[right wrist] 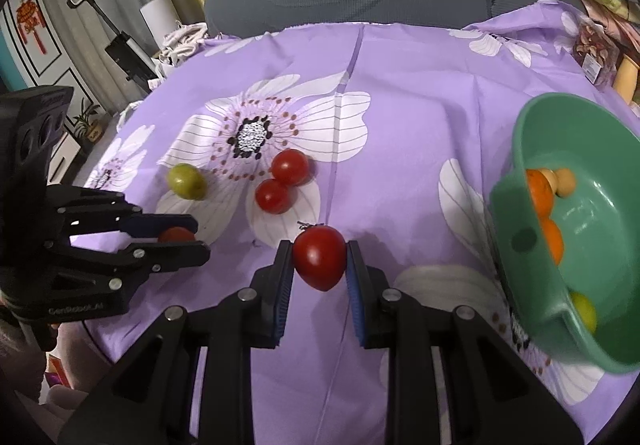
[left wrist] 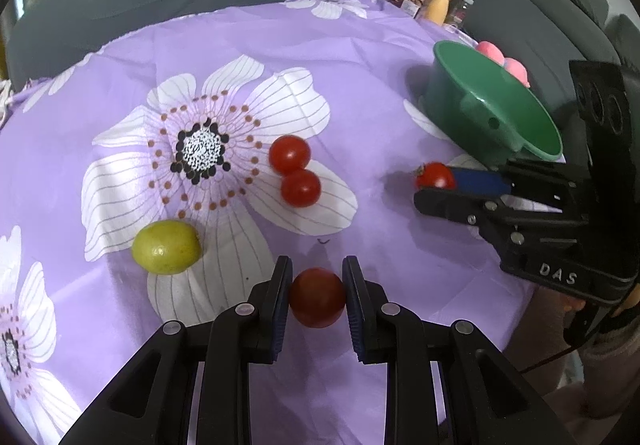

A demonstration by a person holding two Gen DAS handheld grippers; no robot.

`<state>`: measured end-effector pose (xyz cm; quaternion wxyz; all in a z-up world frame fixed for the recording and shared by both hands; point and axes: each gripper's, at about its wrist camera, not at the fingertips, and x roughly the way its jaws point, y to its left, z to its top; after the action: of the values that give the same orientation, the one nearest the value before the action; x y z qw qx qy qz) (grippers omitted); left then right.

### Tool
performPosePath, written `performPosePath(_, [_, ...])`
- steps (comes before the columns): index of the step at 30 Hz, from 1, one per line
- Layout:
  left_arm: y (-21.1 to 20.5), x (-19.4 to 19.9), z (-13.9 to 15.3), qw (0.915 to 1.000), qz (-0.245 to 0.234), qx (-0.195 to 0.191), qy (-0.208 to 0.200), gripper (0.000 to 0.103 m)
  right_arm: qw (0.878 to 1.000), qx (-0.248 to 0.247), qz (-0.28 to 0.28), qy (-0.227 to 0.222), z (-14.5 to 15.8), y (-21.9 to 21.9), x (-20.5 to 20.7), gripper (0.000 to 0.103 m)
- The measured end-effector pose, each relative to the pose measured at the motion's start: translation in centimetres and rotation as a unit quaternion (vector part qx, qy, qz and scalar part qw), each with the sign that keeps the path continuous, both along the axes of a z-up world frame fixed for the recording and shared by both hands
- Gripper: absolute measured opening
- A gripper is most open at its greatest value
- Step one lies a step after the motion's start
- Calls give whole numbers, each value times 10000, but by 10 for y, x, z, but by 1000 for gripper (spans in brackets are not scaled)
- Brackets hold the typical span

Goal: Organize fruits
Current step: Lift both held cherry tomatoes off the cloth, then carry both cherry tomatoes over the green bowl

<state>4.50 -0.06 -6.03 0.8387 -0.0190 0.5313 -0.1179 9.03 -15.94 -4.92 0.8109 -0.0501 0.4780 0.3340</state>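
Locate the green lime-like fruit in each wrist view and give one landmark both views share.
Left wrist view: the green fruit lies lower left on the cloth, left of the left gripper.
Right wrist view: the green fruit lies left of centre, above the left gripper.
Shared landmark: the pair of touching red tomatoes, to the fruit's right in both views.

A purple floral cloth [left wrist: 360,57] covers the table; two touching red tomatoes [left wrist: 294,170], one green lime [left wrist: 166,247] and a green plastic bowl [left wrist: 472,101] rest directly on it.
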Motion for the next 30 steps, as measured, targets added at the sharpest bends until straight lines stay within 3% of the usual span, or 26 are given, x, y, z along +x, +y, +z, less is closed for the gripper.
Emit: performPosePath(30, [-46,-9,32,9982,-402,337,-282,26,9978,497,-320,-286,24,-43,-26,26])
